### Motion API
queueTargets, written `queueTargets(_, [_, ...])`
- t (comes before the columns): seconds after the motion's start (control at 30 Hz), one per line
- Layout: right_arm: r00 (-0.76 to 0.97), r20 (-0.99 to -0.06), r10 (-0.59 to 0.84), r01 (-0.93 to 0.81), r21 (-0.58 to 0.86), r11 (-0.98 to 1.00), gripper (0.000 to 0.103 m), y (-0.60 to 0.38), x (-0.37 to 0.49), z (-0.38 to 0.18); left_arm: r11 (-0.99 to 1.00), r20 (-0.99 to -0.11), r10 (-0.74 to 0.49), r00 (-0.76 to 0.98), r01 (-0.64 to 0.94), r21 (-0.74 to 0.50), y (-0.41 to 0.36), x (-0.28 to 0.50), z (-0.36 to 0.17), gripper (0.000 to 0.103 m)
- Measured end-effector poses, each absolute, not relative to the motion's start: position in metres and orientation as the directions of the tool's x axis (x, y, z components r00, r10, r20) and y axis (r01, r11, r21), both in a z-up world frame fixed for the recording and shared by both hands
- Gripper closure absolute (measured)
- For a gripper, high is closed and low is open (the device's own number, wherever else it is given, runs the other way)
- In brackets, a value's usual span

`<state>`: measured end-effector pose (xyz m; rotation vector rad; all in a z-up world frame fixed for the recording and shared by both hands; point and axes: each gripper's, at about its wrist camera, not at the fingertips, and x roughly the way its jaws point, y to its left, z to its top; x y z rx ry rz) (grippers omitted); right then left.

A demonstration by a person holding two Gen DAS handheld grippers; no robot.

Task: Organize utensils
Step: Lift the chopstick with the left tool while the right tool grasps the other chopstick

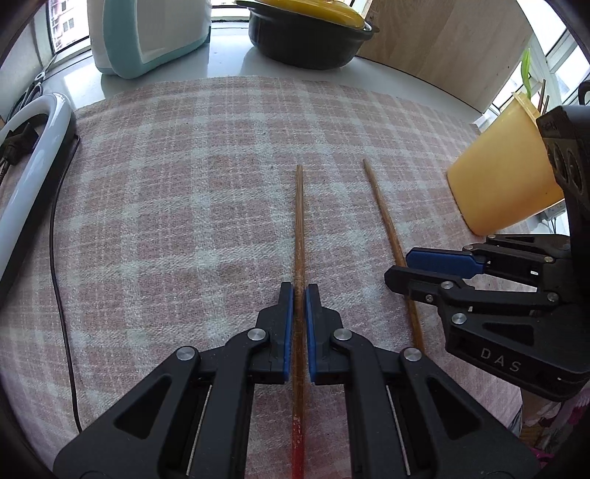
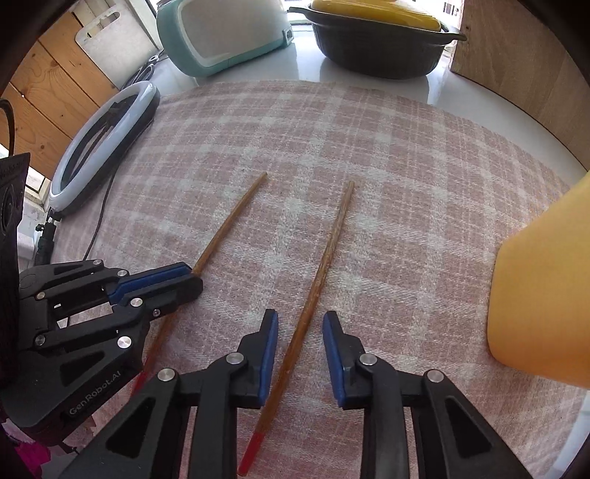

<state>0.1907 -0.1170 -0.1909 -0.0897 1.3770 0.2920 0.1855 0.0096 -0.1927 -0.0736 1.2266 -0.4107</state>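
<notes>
Closest to me, the left hand-held gripper [image 1: 299, 294] was clamped on a long brown wooden chopstick with a red-painted end [image 1: 298, 235], its blue pads pressed against the stick's sides partway along its length, while the stick's thin end reached out over the pink-and-white checked cloth [image 1: 191, 177] that covered the table [image 1: 228, 62]. Just beside it, the right hand-held gripper [image 2: 300, 320] pointed steeply down with its jaws apart, straddling a second brown wooden chopstick with a red tip [image 2: 324, 258]; that stick lay flat on the cloth between the blue pads, which stood clear of it on both sides. The two chopsticks lay near each other, spreading slightly apart towards their thin ends. Off to the right stood a yellow plastic cup [image 1: 505, 173], and something thin stuck up out of it, though I could not tell what. On the left edge lay a white ring light [image 2: 107, 143] with its dark cable. Furthest back sat a pale teal and white appliance [image 1: 147, 33] and a black pot with a yellow lid [image 1: 309, 33].
</notes>
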Motion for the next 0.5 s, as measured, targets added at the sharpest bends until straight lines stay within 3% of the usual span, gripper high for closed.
queueTargets(0.07, [0.173,-0.976,0.136,-0.265,0.087,0.960,0.094,-0.117,0.192,-0.192,0.926,-0.894,-0.350,0.279,0.248,-0.285,0.014,0.184,-0.192,0.098])
queueTargets(0.23, [0.174,-0.969,0.177,-0.251,0.130,0.959,0.099,-0.124,0.192,-0.191,0.912,-0.868,-0.404,0.287,0.199,-0.359,0.025,0.178,-0.189,0.099])
queueTargets(0.5, [0.211,-0.943,0.258,-0.258,0.200,0.945,0.099,-0.130,0.172,-0.173,0.905,-0.836,-0.424,0.349,0.191,-0.379,0.032,0.166,-0.168,0.099])
